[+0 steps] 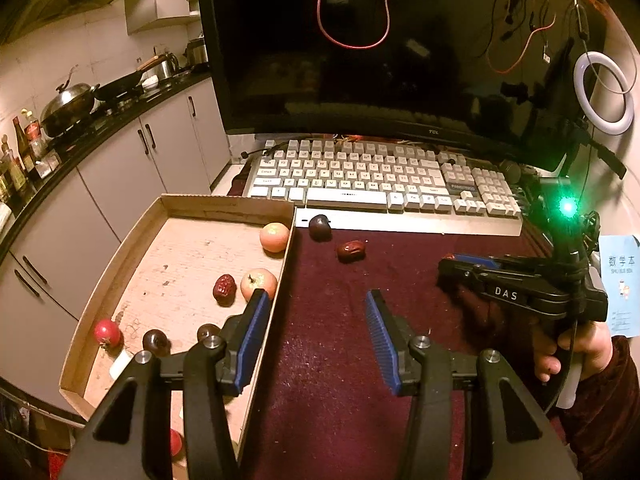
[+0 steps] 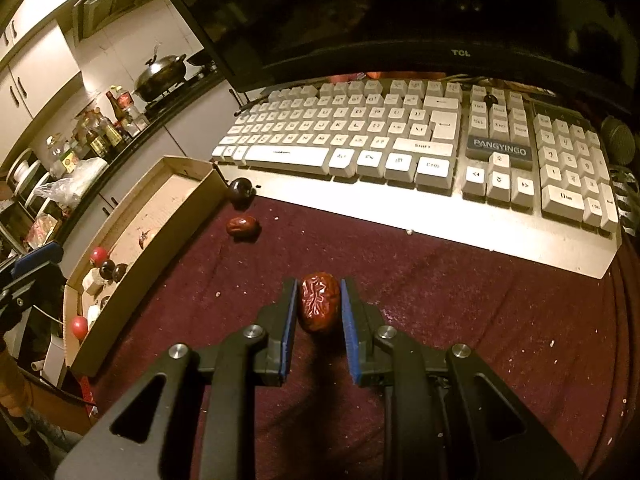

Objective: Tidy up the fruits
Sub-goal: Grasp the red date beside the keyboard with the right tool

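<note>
My right gripper [image 2: 319,300] is shut on a wrinkled red date [image 2: 319,307] just above the dark red cloth. It shows in the left wrist view [image 1: 452,268] at the right. My left gripper [image 1: 316,320] is open and empty, its left finger over the right wall of the cardboard tray [image 1: 224,202]. In the tray lie two pale apples [image 1: 274,237], a red date [image 1: 224,289], dark plums [image 1: 156,342] and a small red fruit [image 1: 107,332]. On the cloth, a dark plum [image 1: 319,226] and a red date [image 1: 351,251] lie near the keyboard; both show in the right wrist view [image 2: 241,191] [image 2: 241,227].
A white keyboard [image 1: 384,184] and a dark TCL monitor [image 1: 400,40] stand behind the cloth. A kitchen counter with pots and bottles [image 1: 68,108] runs along the left. A ring light [image 1: 604,92] and a blue booklet [image 1: 622,280] are at the right.
</note>
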{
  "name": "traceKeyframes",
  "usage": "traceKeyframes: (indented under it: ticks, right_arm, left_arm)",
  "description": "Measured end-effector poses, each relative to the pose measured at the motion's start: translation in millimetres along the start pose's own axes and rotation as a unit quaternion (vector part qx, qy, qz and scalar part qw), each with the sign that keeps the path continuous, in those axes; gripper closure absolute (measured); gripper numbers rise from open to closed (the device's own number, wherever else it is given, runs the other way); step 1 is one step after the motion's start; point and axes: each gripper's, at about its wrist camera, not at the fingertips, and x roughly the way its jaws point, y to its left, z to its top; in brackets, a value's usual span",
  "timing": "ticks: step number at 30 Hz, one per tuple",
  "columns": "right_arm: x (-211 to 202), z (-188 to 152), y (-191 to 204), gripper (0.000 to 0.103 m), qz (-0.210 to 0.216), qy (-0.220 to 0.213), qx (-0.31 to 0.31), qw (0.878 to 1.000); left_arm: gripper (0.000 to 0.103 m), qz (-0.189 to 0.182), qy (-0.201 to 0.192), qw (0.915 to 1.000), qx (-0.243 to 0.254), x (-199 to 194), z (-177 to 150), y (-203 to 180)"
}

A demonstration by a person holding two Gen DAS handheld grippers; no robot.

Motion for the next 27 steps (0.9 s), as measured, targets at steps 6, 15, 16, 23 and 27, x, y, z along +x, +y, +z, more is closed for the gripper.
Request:
traceKeyframes:
  ticks: [6, 15, 16, 23, 27]
  right_arm:
    - [2.5, -0.4, -3.6, 0.08, -0.005, 0.003, 0.003, 1.0]
    - [3.1, -0.5, -7.1, 0.08, -0.005, 0.001, 0.007, 1.0]
    - [2.9, -0.5, -7.5, 0.08, -0.004, 0.0, 0.008, 1.0]
    - [3.0, -0.8, -8.5, 0.08, -0.003, 0.001, 0.01, 1.0]
    - [2.7, -0.8, -8.4, 0.08, -0.003, 0.0, 0.01, 1.0]
  left_arm:
    - [0.053, -0.002, -0.001, 1.0, -0.005, -1.9, -1.0, 5.8]
    - [0.053, -0.006, 0.001, 0.9999, -0.014, 3.2, -2.6, 11.3]
    - [0.053, -0.006, 0.001, 0.9999, -0.014, 3.4, -2.7, 11.0]
    - [0.052, -0.009, 0.001, 0.9999, -0.012, 3.9, -2.8, 6.2]
    - [0.052, -0.009, 0.001, 0.9999, -0.011, 4.1, -3.0, 4.1]
